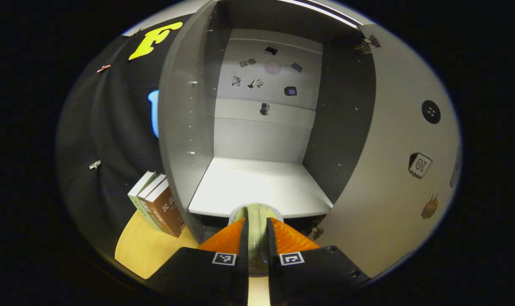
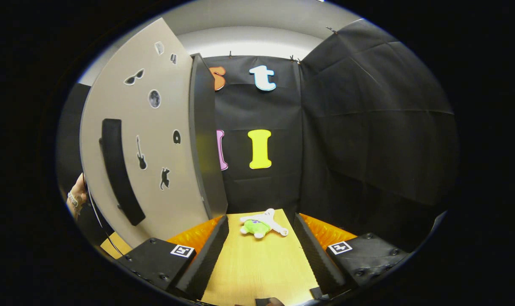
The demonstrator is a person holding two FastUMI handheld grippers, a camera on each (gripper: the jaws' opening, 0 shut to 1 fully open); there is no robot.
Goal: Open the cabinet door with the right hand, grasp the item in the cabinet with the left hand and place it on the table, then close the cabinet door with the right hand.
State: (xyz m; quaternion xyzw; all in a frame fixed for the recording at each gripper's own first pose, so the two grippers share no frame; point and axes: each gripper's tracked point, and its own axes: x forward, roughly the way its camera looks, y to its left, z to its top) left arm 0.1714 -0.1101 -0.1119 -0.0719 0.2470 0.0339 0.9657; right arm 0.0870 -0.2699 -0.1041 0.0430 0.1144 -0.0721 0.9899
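Note:
The grey cabinet stands open, and its white shelf (image 1: 257, 182) is bare in the left gripper view. My left gripper (image 1: 256, 244) is just in front of the shelf's edge, shut on a pale green item (image 1: 256, 221) with a grey rounded top, held upright between the fingers. The open door (image 1: 393, 170) hangs to the right of it. In the right gripper view the door (image 2: 155, 170) with its black handle (image 2: 117, 170) stands ajar on the left. My right gripper (image 2: 261, 221) is open over the wooden table (image 2: 257, 272), apart from the door.
Three books (image 1: 157, 204) lean against the cabinet's left side on the table (image 1: 142, 246). A green and white plush toy (image 2: 259, 225) lies on the table beyond my right fingers. A person's hand (image 2: 77, 197) shows behind the door's edge. Black cloth walls close in the booth.

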